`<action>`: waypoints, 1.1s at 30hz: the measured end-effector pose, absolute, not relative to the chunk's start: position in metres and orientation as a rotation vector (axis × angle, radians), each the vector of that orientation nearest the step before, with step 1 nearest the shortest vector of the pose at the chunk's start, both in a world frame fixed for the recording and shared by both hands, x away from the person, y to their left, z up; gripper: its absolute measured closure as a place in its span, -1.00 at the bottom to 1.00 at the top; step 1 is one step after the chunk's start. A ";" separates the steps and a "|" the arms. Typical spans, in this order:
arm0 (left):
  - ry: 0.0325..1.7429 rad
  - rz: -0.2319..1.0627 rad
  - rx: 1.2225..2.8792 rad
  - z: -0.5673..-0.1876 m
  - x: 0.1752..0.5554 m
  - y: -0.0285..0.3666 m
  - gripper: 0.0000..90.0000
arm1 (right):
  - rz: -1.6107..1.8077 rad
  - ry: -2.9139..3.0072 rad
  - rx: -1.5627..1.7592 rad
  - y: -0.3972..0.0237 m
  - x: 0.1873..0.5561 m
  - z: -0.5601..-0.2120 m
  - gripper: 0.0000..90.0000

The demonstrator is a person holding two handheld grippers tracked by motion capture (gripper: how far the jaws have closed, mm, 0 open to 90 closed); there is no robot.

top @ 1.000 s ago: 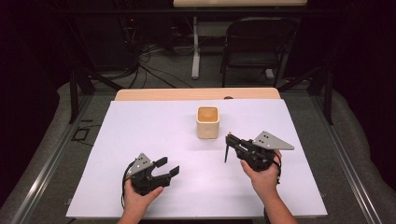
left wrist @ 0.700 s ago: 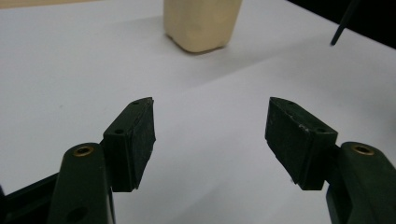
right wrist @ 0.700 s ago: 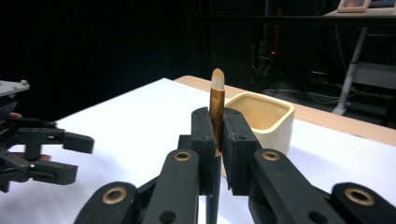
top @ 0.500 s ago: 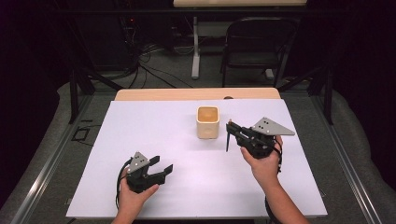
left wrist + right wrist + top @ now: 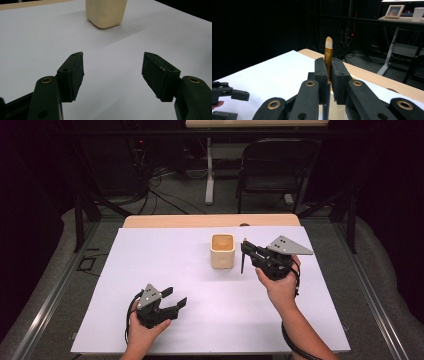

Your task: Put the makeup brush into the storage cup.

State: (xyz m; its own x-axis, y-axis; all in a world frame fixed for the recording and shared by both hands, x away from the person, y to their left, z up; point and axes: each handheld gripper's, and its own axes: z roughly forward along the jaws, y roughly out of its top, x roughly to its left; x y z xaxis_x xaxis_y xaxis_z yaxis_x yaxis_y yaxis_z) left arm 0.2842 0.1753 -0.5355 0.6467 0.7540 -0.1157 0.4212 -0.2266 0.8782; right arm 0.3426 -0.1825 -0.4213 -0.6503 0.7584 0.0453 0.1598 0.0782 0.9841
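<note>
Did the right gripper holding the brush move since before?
Yes. In the high view the right gripper, shut on the brush, has moved away from the person, up the picture, and now sits beside the cream cup.

No readable text, label, brand, number or sign anywhere. Framed picture (image 5: 396, 11) on far desk too small and blurred to read. Grippers, cup and table sheet unmarked.

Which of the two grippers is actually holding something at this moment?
The right gripper: its jaws are shut on a thin brush with a gold ferrule, beside the cream cup. The left gripper rests open on the table with nothing between its jaws.
</note>
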 end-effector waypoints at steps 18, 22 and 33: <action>0.971 0.459 1.813 -0.537 0.286 0.181 -0.28 | 1.577 1.842 0.913 -0.187 0.352 -0.418 0.87; 0.973 0.448 1.822 -0.537 0.286 0.181 -0.29 | 1.577 1.832 0.915 -0.189 0.356 -0.414 0.87; 0.962 0.436 1.838 -0.538 0.287 0.178 -0.32 | 1.555 1.814 0.918 -0.187 0.371 -0.404 0.87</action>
